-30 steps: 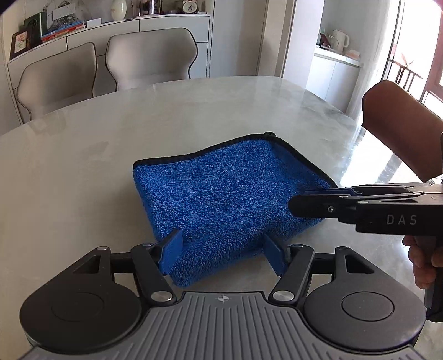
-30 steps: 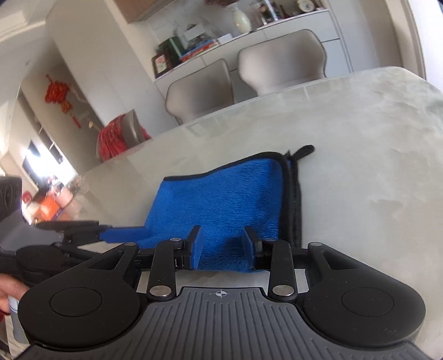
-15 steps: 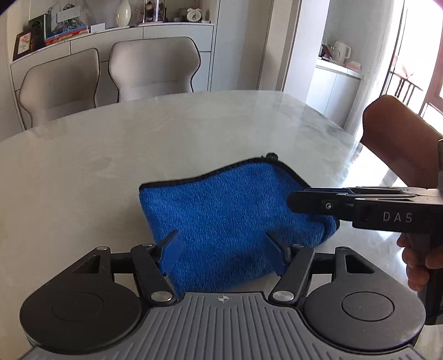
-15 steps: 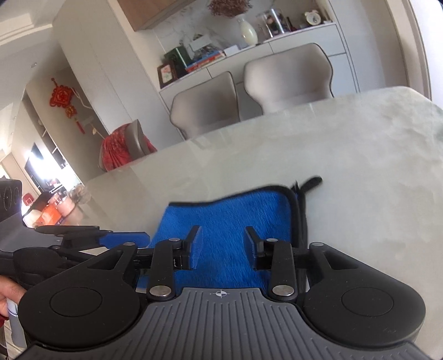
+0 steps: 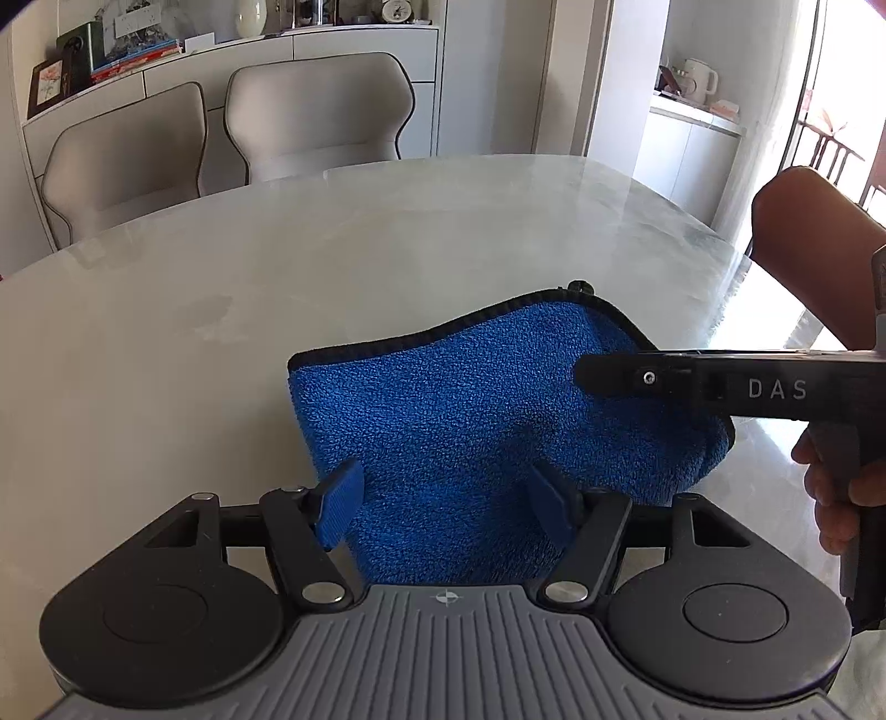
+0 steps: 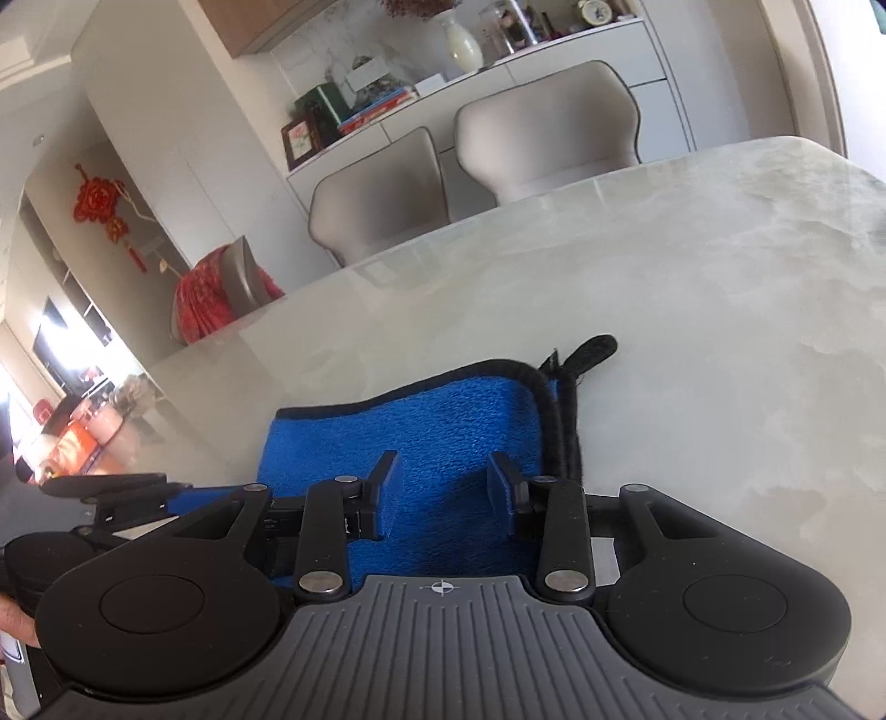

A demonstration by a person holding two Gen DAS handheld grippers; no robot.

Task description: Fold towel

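Pale marble table (image 5: 387, 266). Two beige chairs (image 5: 318, 111) behind it; white sideboard (image 5: 360, 39) behind those. Daylight from right.

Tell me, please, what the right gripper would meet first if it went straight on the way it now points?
Most likely the blue towel: it lies directly ahead of the right gripper, filling the gap between the open jaws. Beyond it comes only bare marble table. Depth is unclear.

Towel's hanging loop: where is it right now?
In the right wrist view, the hanging loop lies on the table at the towel's far right corner.
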